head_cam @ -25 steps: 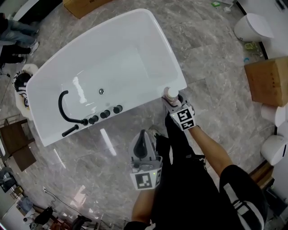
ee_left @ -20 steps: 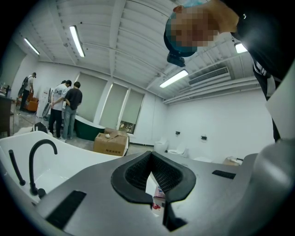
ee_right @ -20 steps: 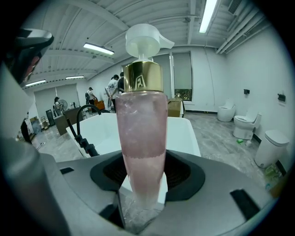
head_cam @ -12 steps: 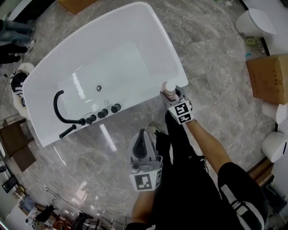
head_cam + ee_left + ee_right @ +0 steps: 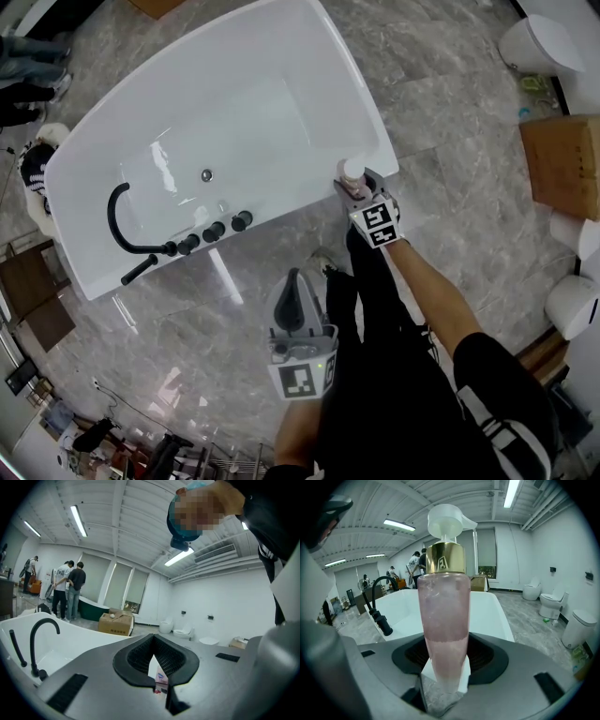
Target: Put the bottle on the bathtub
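Note:
The bottle (image 5: 443, 606) is clear pink with a gold collar and a white pump top. My right gripper (image 5: 443, 656) is shut on its lower body and holds it upright. In the head view the bottle (image 5: 352, 172) is at the near right corner of the white bathtub (image 5: 367, 122), with the right gripper (image 5: 361, 190) just behind it. The tub's rim (image 5: 492, 613) shows under and behind the bottle's base; I cannot tell whether they touch. My left gripper (image 5: 293, 286) hangs over the floor in front of the tub, its jaws shut and empty (image 5: 154, 644).
A black faucet (image 5: 131, 225) and knobs sit on the tub's near rim. A cardboard box (image 5: 562, 164) and toilets (image 5: 539, 42) stand at the right. Several people (image 5: 70, 588) stand beyond the tub. The person's black-trousered legs (image 5: 375, 309) are below the grippers.
The right gripper has carried the bottle a little forward, from beside the tub's corner to over its rim. The left gripper has stayed where it was.

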